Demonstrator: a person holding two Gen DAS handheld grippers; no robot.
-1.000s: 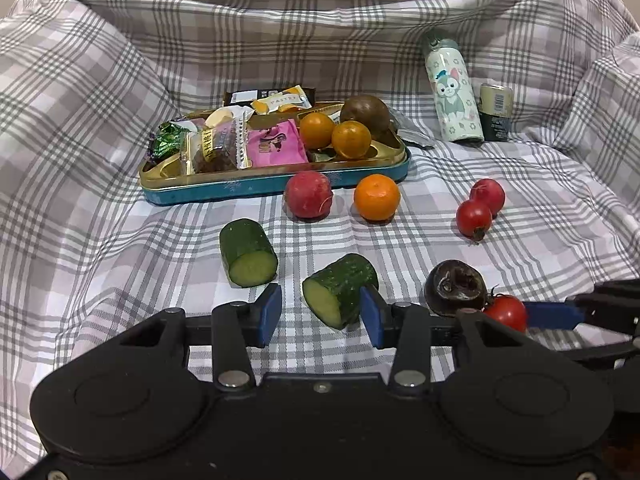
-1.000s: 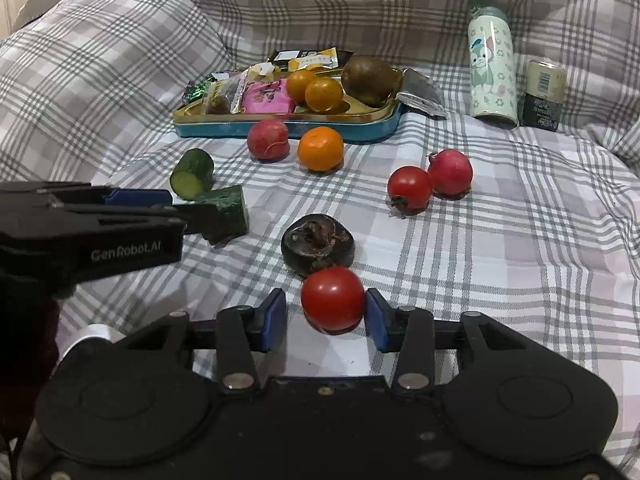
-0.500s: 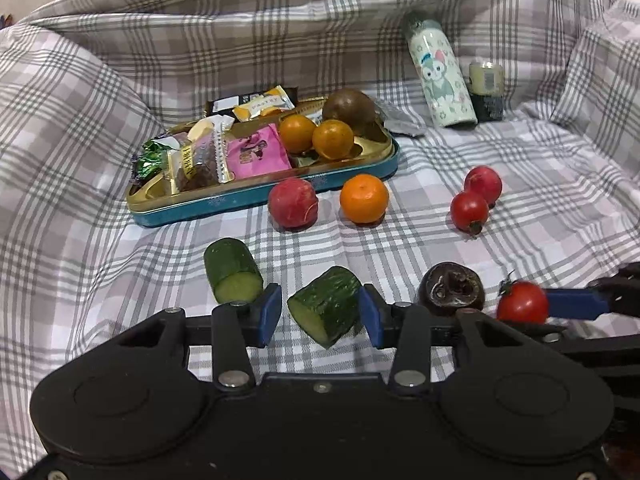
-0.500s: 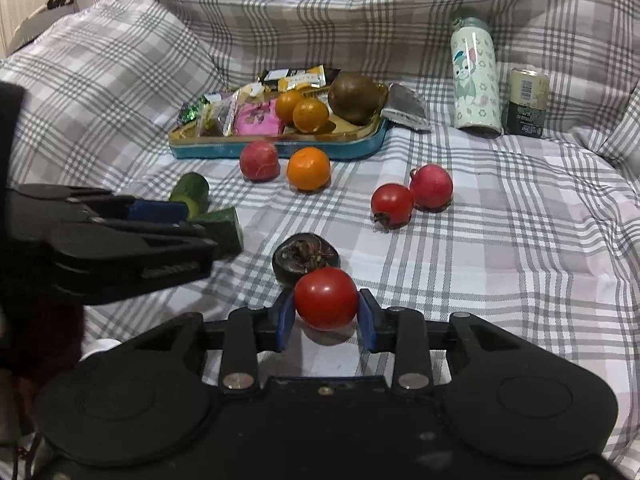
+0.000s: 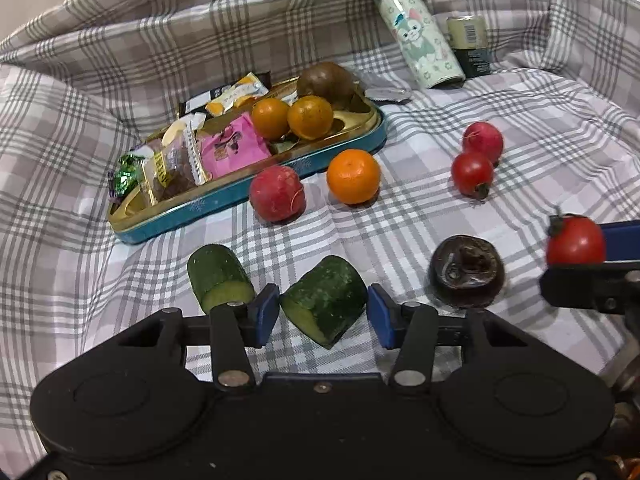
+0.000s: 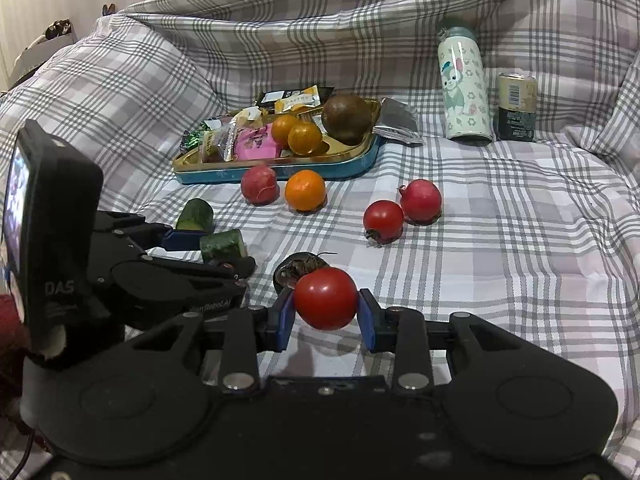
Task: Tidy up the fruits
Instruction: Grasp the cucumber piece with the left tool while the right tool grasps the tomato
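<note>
My right gripper (image 6: pixel 325 312) is shut on a red tomato (image 6: pixel 326 298) and holds it just above the plaid cloth, in front of a dark wrinkled fruit (image 5: pixel 466 270). My left gripper (image 5: pixel 323 314) is open, its blue pads on either side of a cut cucumber piece (image 5: pixel 324 300) that lies on the cloth. A second cucumber piece (image 5: pixel 219 276) lies to its left. Further back are a red round fruit (image 5: pixel 277 194), a mandarin (image 5: pixel 353 176), another tomato (image 5: pixel 472 174) and a red fruit (image 5: pixel 483 142). The teal tray (image 5: pixel 248 196) holds two mandarins, a brown fruit and snack packets.
A pale printed bottle (image 5: pixel 420 40) and a dark can (image 5: pixel 470 46) stand at the back right. A silver wrapper (image 6: pixel 396 120) lies beside the tray. The plaid cloth rises in folds behind and on both sides.
My right gripper has shut on the tomato and lifted it off the cloth. The left gripper has stayed open around the cucumber piece while its view tilted and shifted.
</note>
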